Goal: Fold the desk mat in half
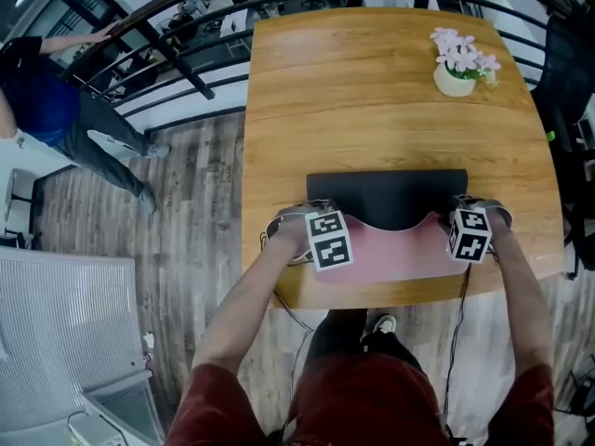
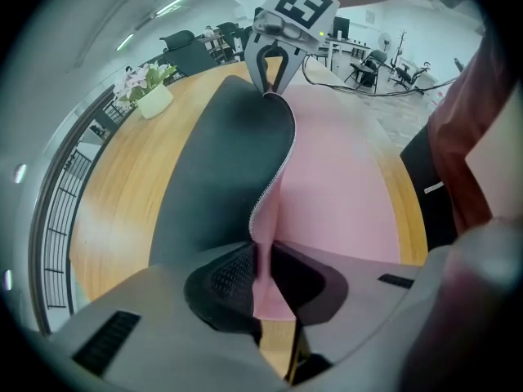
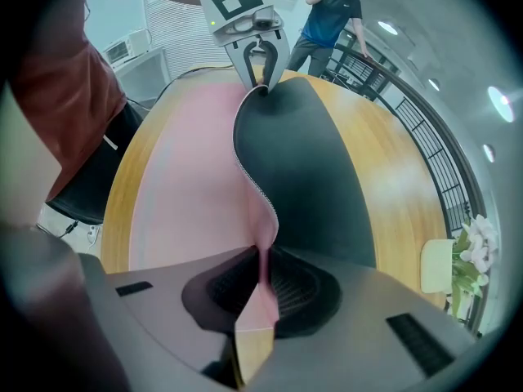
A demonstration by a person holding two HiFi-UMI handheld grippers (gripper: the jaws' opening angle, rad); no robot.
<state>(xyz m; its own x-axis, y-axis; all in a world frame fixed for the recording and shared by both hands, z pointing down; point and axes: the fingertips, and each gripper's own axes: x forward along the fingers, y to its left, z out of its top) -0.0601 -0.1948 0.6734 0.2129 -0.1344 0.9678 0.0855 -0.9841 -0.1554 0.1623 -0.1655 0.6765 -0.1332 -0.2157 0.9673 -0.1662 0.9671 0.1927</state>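
Two units, the left hand-held gripper point(image 2: 263, 272) and the right hand-held gripper point(image 3: 263, 280), are each clamped on one end of a raised edge of the desk mat point(image 1: 390, 193). Mat is placed centrally at the table's point(image 1: 372, 91) near edge, black face shown farther, pink face nearer. Flower pot point(image 1: 455, 80) is set by the far right corner.

Seen from above, the marker cubes point(image 1: 330, 240) cover the jaws of the left hand-held gripper point(image 2: 263, 272) and the right hand-held gripper point(image 3: 261, 280). They also cover both held corners of the desk mat point(image 1: 386, 196). The black flap covers the pink face beneath it. Close up, each held corner vanishes between dark pads. The bystander point(image 1: 42, 100) is cut off at the left edge. The flower pot point(image 3: 445, 272) is blurred and clipped by the lens rim. Background office furniture is too small to tell.
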